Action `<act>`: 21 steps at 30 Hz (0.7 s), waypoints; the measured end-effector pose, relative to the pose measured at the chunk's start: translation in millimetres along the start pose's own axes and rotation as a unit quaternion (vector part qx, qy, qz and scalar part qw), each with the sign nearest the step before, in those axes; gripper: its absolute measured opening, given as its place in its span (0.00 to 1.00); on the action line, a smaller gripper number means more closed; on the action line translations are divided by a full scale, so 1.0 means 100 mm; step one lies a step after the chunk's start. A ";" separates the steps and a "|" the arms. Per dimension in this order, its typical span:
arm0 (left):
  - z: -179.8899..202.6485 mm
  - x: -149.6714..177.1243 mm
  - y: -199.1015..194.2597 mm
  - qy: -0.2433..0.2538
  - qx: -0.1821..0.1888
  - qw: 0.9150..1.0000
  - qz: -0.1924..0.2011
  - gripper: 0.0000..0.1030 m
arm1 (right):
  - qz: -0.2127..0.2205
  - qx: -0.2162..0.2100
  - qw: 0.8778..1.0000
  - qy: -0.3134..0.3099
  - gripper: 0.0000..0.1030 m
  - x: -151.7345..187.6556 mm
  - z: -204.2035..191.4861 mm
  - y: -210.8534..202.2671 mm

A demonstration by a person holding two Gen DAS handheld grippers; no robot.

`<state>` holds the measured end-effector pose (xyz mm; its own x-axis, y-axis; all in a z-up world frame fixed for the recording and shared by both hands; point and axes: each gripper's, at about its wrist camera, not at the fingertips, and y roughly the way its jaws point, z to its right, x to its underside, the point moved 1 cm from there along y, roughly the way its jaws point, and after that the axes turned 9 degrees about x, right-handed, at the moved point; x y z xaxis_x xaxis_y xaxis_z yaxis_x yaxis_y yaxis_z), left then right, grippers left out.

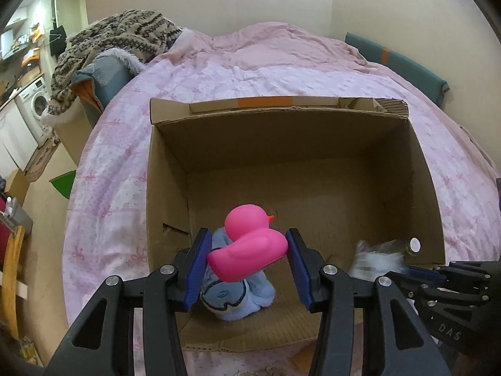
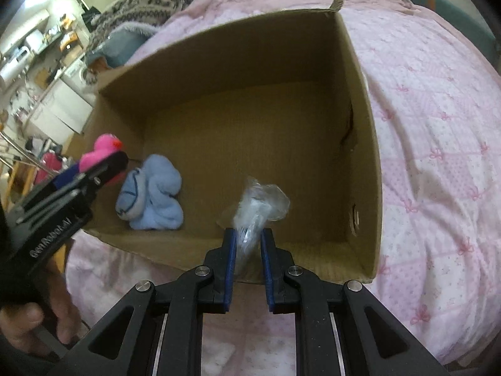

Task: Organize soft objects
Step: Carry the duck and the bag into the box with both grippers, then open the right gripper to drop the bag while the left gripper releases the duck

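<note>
Cardboard box [image 1: 419,169] sits open-topped on the pink bedspread [image 1: 119,163], and both grippers hang over its near edge, each carrying something. Between the blue pads of the left gripper [image 1: 247,252] is a pink duck [image 1: 250,247], held across its body; its long axis runs tail-low at the left pad to breast at the right, head up and beak pointing right. The jaws stand partly open around it, pressing on both flanks. Directly below the duck, on the box floor near the left wall, lies a blue plush [image 2: 152,192], crumpled in a heap. The right gripper [image 2: 247,244] is nearly closed, pinching the neck of a clear plastic bag [image 2: 256,203] whose bulk sticks out ahead of the fingertips, over the floor near the front wall. What is inside the bag is too blurred to tell. The relation that matters most is vertical: the duck hangs straight above the plush, so letting go would likely land it on that heap, from which it might roll off. The bag hangs over bare cardboard to the right of the plush, well apart from it, with nothing beneath. Each hand is already nearest its own drop spot, left over the left side and right over the middle, so neither needs to cross the other.
</note>
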<state>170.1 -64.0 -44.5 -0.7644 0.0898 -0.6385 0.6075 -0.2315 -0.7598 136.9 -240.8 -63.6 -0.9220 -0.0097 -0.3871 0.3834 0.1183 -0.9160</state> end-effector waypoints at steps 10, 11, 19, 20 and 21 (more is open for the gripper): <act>-0.01 0.04 0.05 0.003 0.000 1.000 -0.014 0.44 | 0.005 -0.001 1.000 0.001 0.17 -0.01 -0.01 -0.03; -0.01 0.05 0.06 0.002 0.000 1.000 -0.016 0.44 | 0.005 -0.001 1.000 0.002 0.17 -0.01 -0.01 -0.02; 0.00 0.06 0.08 0.005 -0.004 1.000 -0.019 0.44 | 0.005 -0.005 1.000 0.005 0.17 -0.01 0.00 -0.02; 0.00 0.06 0.08 0.005 -0.005 1.000 -0.019 0.44 | 0.005 -0.005 1.000 0.005 0.17 -0.01 0.00 -0.02; 0.00 0.07 0.09 0.006 -0.005 1.000 -0.019 0.44 | 0.005 -0.006 1.000 0.006 0.17 -0.01 0.00 -0.02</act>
<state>170.3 -65.3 -55.4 -0.7846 0.1100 -0.6102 0.5800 -0.2178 -0.7850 137.3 -241.4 -61.7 -0.9188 0.0031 -0.3947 0.3918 0.1296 -0.9109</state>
